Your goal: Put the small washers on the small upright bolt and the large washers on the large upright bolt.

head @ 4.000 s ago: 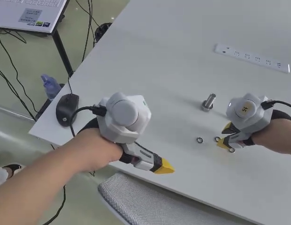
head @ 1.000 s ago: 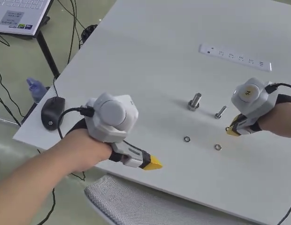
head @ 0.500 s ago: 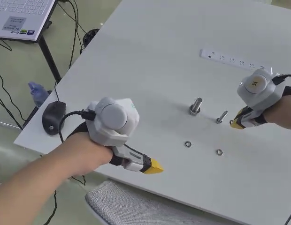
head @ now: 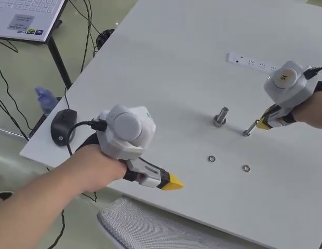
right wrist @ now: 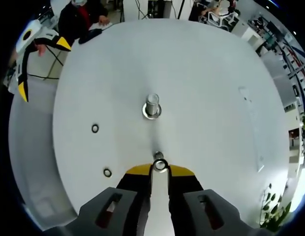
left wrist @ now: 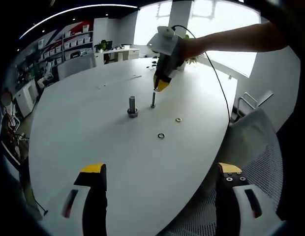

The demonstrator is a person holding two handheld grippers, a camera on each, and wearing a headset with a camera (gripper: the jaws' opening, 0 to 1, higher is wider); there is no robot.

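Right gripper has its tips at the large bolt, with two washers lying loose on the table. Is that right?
Not quite: the right gripper, shut on a washer, has its tips at the small bolt, not the large bolt, which stands apart beyond it, as the right gripper view shows. Two loose washers do lie on the table.

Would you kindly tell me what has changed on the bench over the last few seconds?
The right gripper lifted one washer, apparently, from the table and carried it to the small bolt's top. Two loose washers, the large bolt and the open left gripper stayed put.
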